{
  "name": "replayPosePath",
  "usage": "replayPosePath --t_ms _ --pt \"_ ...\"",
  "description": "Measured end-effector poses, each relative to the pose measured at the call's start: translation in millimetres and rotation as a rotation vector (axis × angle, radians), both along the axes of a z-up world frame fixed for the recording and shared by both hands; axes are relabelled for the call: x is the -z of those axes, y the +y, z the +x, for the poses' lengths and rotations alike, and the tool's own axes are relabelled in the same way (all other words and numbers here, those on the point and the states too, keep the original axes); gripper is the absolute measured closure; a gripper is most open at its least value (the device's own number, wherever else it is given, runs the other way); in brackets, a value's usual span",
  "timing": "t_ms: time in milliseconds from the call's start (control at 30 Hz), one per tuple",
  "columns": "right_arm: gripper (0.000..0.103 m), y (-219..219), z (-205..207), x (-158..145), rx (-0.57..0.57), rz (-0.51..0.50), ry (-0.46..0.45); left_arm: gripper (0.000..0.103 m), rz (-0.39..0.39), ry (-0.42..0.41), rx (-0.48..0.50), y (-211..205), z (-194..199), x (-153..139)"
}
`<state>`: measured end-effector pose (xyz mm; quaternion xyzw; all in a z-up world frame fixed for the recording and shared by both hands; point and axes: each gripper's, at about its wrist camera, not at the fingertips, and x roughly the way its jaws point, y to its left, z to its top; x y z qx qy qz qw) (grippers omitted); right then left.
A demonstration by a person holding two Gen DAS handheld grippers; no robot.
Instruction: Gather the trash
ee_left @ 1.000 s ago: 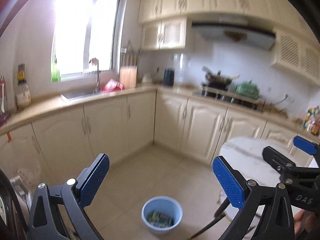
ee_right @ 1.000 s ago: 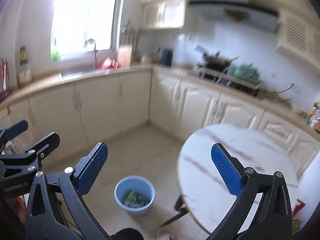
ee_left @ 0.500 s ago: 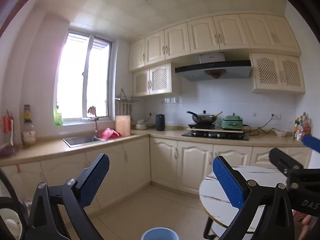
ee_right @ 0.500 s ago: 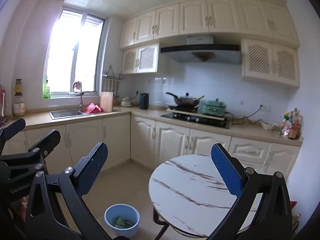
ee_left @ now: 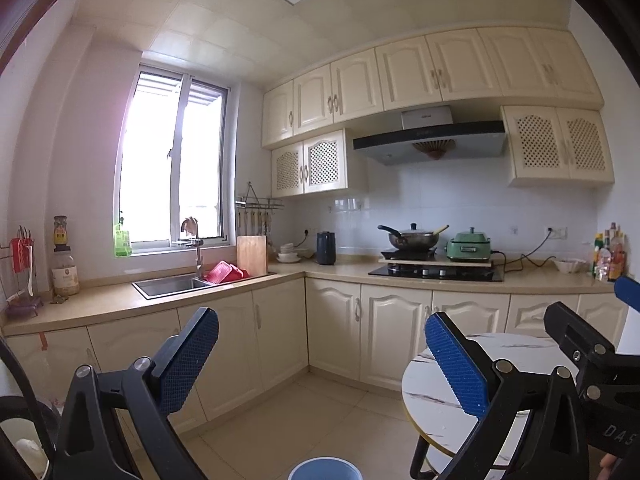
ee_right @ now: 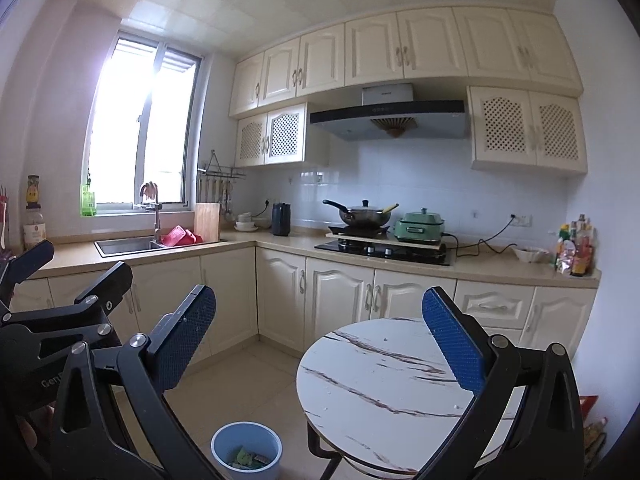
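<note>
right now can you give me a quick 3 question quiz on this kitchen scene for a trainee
1. True or false: the round marble table has trash lying on its top.
2. Where does the blue bin stand? A) on the counter B) on the floor left of the table C) in the sink
3. Fill in: the left claw and right claw are both ____ and hold nothing.

Key: 1 false, the top is bare. 2 B; wrappers lie inside it. 3 open.
</note>
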<state>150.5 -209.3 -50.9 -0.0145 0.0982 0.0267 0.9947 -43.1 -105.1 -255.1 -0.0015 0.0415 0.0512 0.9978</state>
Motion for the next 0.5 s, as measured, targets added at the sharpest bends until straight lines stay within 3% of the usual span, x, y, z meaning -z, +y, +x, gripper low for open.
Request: replayPosePath --t_ms 200,500 --pt "0.0 -2 -1 3 0.002 0.003 -0.003 0.001 -0.008 0.003 -0.004 7 30 -19" --pt "0.0 -3 0 6 0.001 0.003 0.002 0.001 -0.013 0.007 -0.012 12 45 -33"
